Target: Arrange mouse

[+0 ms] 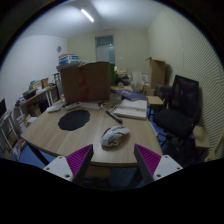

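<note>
A grey and white mouse (114,137) lies on the wooden table (60,137) near its front edge. My gripper (111,160) is held above and in front of the table edge. Its fingers, with purple pads (79,160), stand wide apart, and the mouse lies just ahead of them, between their lines. The fingers do not touch the mouse. A dark round mouse mat (73,120) lies on the table to the left of the mouse and farther off.
A brown box or cabinet (84,82) stands at the back of the table. Papers and a notebook (129,108) lie at the table's right. A black office chair (178,105) stands to the right. Shelves with clutter (35,98) stand at the left.
</note>
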`<state>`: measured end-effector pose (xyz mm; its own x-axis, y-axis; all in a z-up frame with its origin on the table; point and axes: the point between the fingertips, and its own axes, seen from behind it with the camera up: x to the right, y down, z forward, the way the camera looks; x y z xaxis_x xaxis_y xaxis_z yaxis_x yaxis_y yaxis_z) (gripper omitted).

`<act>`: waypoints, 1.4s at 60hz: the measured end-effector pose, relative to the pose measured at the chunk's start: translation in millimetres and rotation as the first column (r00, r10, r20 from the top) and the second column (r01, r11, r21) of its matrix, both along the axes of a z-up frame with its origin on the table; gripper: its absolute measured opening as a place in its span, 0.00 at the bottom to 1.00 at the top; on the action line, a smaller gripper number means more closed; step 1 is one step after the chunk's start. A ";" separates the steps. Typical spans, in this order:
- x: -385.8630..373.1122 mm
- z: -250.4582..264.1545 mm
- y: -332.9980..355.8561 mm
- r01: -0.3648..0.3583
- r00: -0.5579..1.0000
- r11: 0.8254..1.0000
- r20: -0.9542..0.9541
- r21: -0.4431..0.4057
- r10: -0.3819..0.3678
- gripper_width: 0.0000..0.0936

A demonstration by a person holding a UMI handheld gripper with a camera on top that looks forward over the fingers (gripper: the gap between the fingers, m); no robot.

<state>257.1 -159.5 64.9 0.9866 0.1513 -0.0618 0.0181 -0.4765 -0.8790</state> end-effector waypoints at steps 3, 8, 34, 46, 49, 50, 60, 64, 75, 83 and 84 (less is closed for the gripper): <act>-9.8 -12.4 11.7 -0.020 1.000 1.000 -0.021 -0.019 0.020 0.91; -18.0 -32.5 34.4 -0.027 0.999 0.999 -0.028 -0.036 0.026 0.90; -33.1 -69.2 122.1 0.028 0.995 0.996 -0.097 -0.079 -0.036 0.90; -37.0 -71.8 145.2 0.065 0.996 0.995 -0.054 -0.077 -0.069 0.83; -27.0 -73.8 147.6 0.101 0.995 0.992 -0.008 -0.072 -0.102 0.68; -26.3 -74.5 148.2 0.107 0.994 0.992 0.000 -0.068 -0.107 0.62; -23.9 -75.5 149.6 0.169 0.985 0.985 -0.019 -0.025 -0.169 0.52; -23.2 -74.5 147.9 0.189 0.981 0.982 -0.036 -0.020 -0.189 0.47; -47.8 -5.1 143.4 0.182 0.983 0.978 -0.014 0.097 -0.182 0.43; -109.6 73.4 168.8 0.159 0.987 0.971 -0.058 0.181 -0.151 0.43; -119.1 79.1 173.6 0.153 0.988 0.970 -0.055 0.188 -0.145 0.42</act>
